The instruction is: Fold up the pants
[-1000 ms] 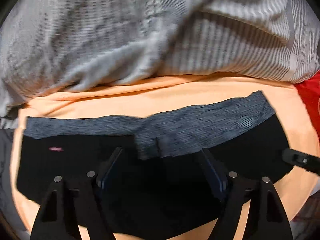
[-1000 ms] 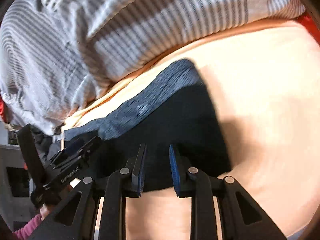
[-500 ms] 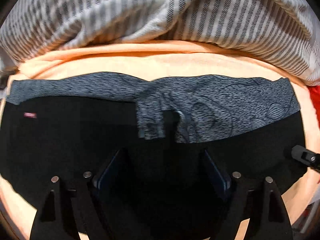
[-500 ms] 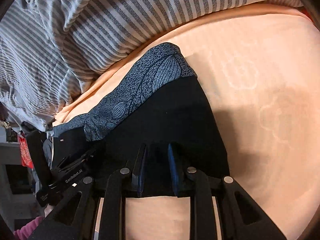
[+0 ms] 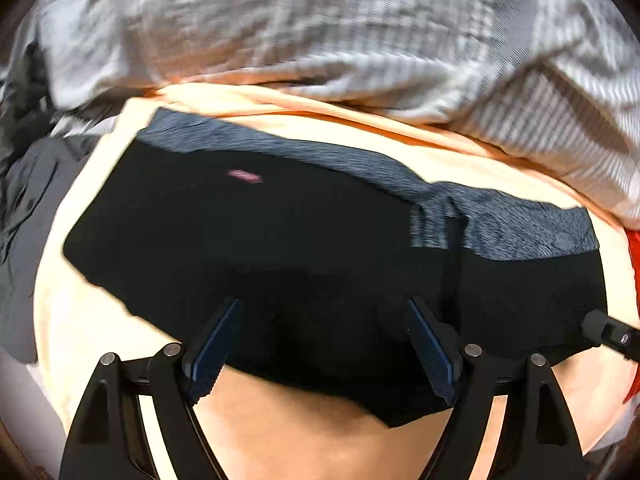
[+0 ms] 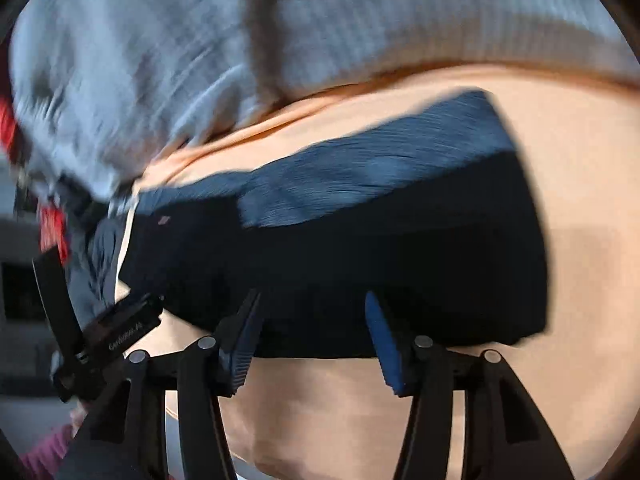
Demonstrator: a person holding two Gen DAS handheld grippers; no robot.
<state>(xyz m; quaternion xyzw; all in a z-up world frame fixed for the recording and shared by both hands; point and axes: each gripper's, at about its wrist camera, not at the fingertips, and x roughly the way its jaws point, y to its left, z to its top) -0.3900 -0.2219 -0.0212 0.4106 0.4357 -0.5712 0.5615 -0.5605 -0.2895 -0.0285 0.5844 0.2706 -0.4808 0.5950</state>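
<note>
Right tongs (image 6: 312, 344) have spread (empty) over pants (image 6: 360, 264).

Black pants (image 5: 304, 248), grey-blue patterned waistband (image 5: 520, 228); peach sheet (image 5: 280, 428); grey-striped blanket (image 5: 320, 32)

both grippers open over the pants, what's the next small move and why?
Probably lower both and pinch the near edge. The left gripper and right gripper are open, and the black pants lie flat on the peach sheet with that edge between the fingers.

Bare peach sheet (image 6: 580, 168) right of pants (image 6: 400, 264), striped blanket (image 5: 320, 32) heaped behind, blocking far side
</note>
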